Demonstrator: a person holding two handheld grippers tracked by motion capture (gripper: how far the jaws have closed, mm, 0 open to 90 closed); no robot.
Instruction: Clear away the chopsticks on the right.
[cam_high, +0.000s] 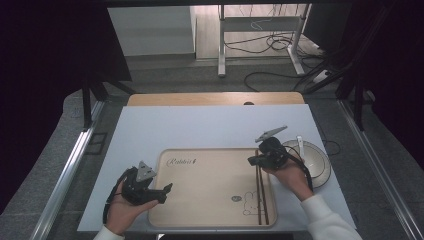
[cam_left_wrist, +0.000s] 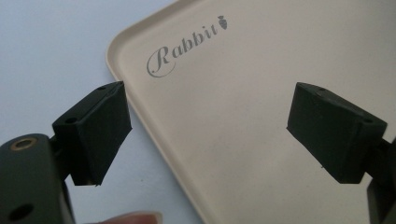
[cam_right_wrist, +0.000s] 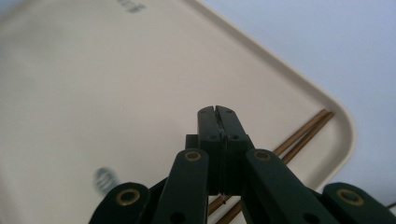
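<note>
Left tool (cam_high: 167, 189) gaping, empty, at tray (cam_high: 210, 195) left edge; right tool (cam_high: 251, 160) closed, empty, above chopsticks (cam_high: 262, 197).

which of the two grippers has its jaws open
The left gripper, over the tray's left edge; its jaws stand wide apart, while the right gripper's are pressed together.

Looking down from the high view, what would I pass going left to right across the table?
Left hand-held gripper → beige tray → chopsticks lying along the tray's right side → bowl with a white spoon, just off the tray.
</note>
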